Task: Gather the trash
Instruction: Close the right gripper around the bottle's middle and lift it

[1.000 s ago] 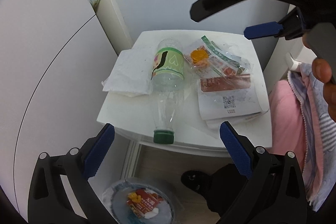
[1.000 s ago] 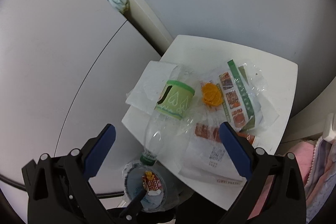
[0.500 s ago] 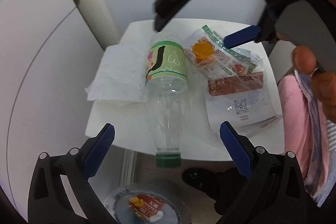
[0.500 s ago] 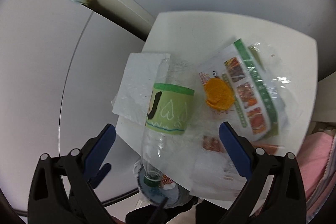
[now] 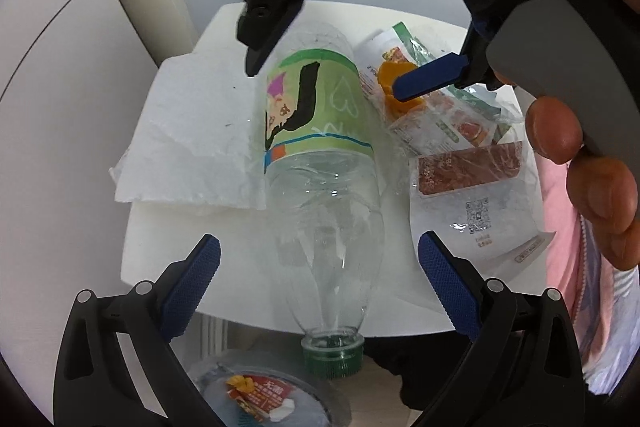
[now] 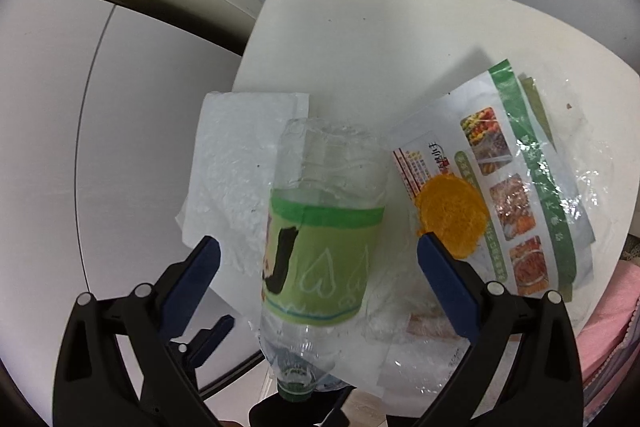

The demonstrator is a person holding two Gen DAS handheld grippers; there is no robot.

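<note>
bottle (image 6: 320,227) cap partly hidden, bowl (image 5: 260,399) cut off below

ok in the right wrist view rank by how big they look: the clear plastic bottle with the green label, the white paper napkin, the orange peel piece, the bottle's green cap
1. Clear plastic bottle with green label, though it is nearest the camera.
2. White paper napkin, partly hidden under the bottle.
3. Orange peel piece.
4. Green cap, mostly hidden, so unsure.

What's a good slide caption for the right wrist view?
Open right gripper straddles a green-labelled plastic bottle lying on a white table among snack wrappers.
</note>
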